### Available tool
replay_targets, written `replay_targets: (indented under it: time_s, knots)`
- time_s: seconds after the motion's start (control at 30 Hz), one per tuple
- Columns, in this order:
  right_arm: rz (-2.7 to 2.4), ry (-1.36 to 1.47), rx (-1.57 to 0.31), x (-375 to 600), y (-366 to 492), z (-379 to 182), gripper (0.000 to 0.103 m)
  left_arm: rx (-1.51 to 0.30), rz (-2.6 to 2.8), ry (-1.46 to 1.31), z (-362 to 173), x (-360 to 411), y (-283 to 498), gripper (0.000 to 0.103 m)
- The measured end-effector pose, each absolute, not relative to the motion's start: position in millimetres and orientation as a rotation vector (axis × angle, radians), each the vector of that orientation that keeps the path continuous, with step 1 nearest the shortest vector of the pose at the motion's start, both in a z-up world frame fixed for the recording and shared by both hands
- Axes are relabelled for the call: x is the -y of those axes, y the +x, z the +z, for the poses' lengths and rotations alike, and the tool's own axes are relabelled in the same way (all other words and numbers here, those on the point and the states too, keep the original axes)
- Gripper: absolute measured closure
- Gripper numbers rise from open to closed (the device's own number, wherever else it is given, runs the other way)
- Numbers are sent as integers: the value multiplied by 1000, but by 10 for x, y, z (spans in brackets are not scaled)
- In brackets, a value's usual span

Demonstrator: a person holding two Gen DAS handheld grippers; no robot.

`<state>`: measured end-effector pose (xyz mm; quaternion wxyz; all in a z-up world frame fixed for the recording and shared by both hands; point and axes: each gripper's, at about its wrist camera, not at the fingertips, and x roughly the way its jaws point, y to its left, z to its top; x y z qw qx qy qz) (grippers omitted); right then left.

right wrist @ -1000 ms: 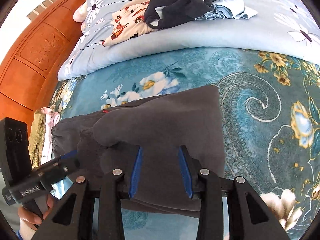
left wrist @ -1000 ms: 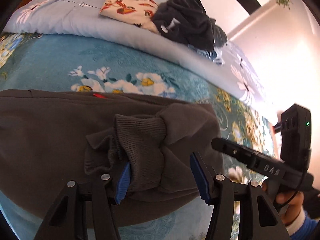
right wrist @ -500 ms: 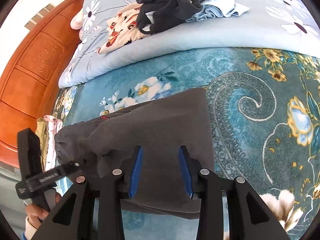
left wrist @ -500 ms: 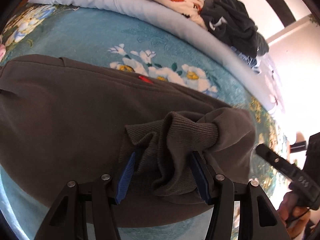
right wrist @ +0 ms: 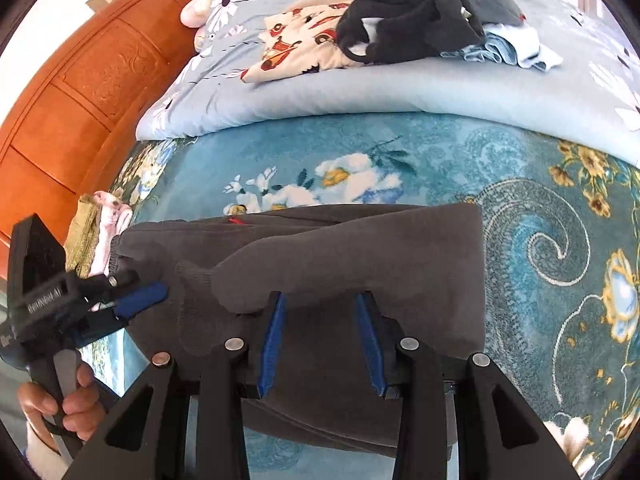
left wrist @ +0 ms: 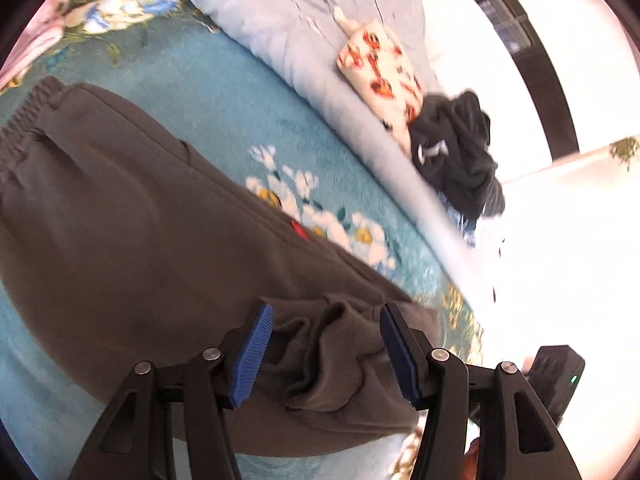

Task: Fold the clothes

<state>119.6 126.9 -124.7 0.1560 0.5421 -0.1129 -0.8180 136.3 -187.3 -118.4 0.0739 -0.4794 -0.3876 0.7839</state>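
Left wrist view: the left gripper (left wrist: 326, 350) sits at the lower centre of the frame with the ribbed cuff (left wrist: 316, 354) of the grey trousers (left wrist: 132, 236) bunched between its blue pads. The jaws are opening; the pads flank the bunch, and whether they press on it cannot be told. The trousers lie on the teal blanket (left wrist: 224, 92), with their long axis running from the elastic waistband (left wrist: 20, 120) at the upper left of the frame down to the gripper at the lower centre. The cuff end is therefore at the gripper and the waistband is the far end. A pile of dark clothes (left wrist: 456, 148) lies on the pale quilt (left wrist: 304, 28) at the upper right, well apart from the trousers. Right wrist view: the right gripper (right wrist: 322, 340) sits at the lower centre, its jaws part closed, pinching a doubled layer of the trousers (right wrist: 360, 248) at the near edge. The fold edge runs along the right side of the cloth, and the long axis lies left to right across the frame. The left gripper (right wrist: 140, 294) enters from the lower left, at the cuff, held by a hand (right wrist: 60, 404). Judgement: the left hand is nearer the waistband, so carrying the cuff end along the long axis falls to it, while the right gripper anchors the fold.
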Motion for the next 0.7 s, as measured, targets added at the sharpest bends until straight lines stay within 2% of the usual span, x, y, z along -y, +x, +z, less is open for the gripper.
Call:
replay_targets:
  time_s: [0.1, 0.17, 0.3, 0.43, 0.53, 0.7]
  knots:
    - [-2328, 1544, 345, -1220, 1189, -1241, 65, 1444, 2545, -1319, -1045, 2443, 1560, 42]
    - [-2322, 1555, 375, -1218, 1179, -1251, 65, 1615, 2604, -1385, -1098, 2861, 1669, 38]
    - [-2321, 1568, 385, -1190, 1175, -1247, 65, 1891, 2446, -1609, -1442, 3474, 1774, 38]
    - [-2321, 1581, 369, -1135, 1157, -1246, 65, 1852, 2394, -1765, -1734, 3688, 1700, 38]
    - [-2322, 1582, 358, -1092, 1148, -1235, 65, 1949, 2257, -1645, -1949, 3775, 1638, 38]
    - [-2333, 1586, 340, -1057, 1136, -1185, 65, 1932, 2253, -1647, -2063, 3821, 1422, 37]
